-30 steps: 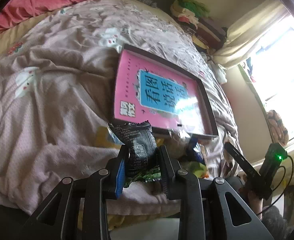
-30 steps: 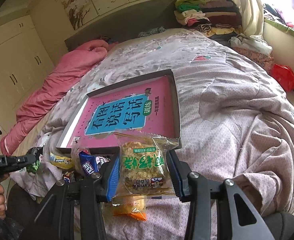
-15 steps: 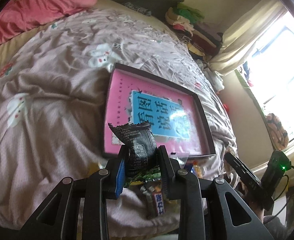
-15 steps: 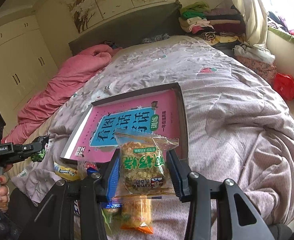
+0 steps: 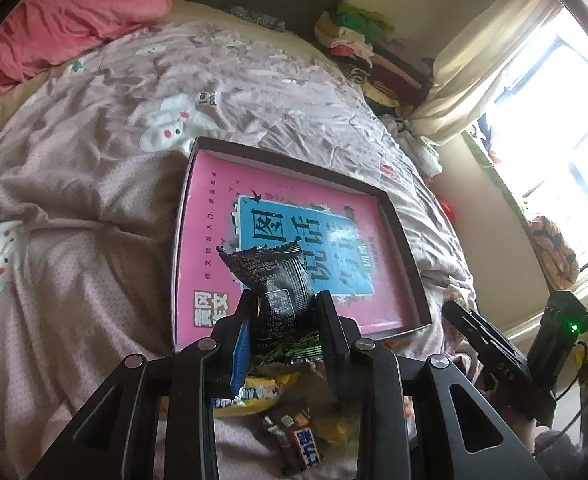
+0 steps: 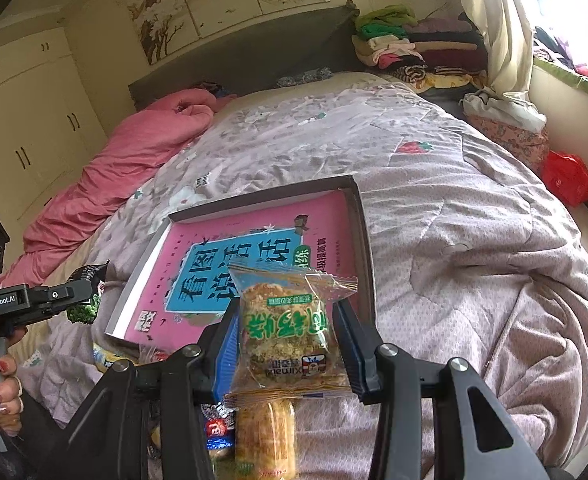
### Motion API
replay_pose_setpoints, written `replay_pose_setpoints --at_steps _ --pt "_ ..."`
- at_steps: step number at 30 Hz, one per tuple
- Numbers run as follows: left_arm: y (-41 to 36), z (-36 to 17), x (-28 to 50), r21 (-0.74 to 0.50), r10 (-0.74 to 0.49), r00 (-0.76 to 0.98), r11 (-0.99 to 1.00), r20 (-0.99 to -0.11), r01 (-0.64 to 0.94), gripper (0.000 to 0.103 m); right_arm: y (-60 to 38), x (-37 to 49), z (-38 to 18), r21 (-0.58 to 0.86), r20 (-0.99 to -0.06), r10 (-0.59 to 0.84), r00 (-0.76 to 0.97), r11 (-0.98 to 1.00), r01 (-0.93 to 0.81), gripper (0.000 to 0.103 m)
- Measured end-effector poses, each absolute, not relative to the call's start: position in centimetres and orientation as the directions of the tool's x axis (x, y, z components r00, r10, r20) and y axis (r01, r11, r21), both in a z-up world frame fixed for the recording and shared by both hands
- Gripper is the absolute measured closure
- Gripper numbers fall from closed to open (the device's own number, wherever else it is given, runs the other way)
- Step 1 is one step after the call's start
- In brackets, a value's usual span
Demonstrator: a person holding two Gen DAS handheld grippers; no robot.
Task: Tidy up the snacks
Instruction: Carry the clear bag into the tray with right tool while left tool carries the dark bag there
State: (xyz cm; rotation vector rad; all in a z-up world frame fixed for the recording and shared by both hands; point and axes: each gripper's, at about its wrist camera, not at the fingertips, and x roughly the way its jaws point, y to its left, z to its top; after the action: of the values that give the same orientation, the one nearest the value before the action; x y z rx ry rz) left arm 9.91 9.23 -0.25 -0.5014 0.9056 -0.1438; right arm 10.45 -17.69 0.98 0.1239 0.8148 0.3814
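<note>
Left wrist: left gripper (image 5: 283, 332) clamps black packet (image 5: 275, 286) | right gripper (image 6: 287, 354) clamps green-labelled packet (image 6: 289, 330) | risk: slick wrappers slipping short of near tray (image 5: 404, 236) rim

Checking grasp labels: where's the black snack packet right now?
Left wrist view: black snack packet is clamped in the left claw, held over the near edge of the pink-lined box on the bed.

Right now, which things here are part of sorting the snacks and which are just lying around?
Job: black snack in left gripper; clear cake pack in right gripper; tray; loose snacks.
Lying about: pink blanket; folded clothes; red bag.
</note>
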Motion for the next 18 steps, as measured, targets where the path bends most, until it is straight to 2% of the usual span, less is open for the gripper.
replay_pose_setpoints --at_steps 18 --pt "9.1 -3.4 13.6 -0.410 -0.290 0.572 0.907 -0.768 -0.091 0.072 -16.3 13.5 -0.1 0.214 -0.715 0.339 0.611 0.939 -0.270 0.058"
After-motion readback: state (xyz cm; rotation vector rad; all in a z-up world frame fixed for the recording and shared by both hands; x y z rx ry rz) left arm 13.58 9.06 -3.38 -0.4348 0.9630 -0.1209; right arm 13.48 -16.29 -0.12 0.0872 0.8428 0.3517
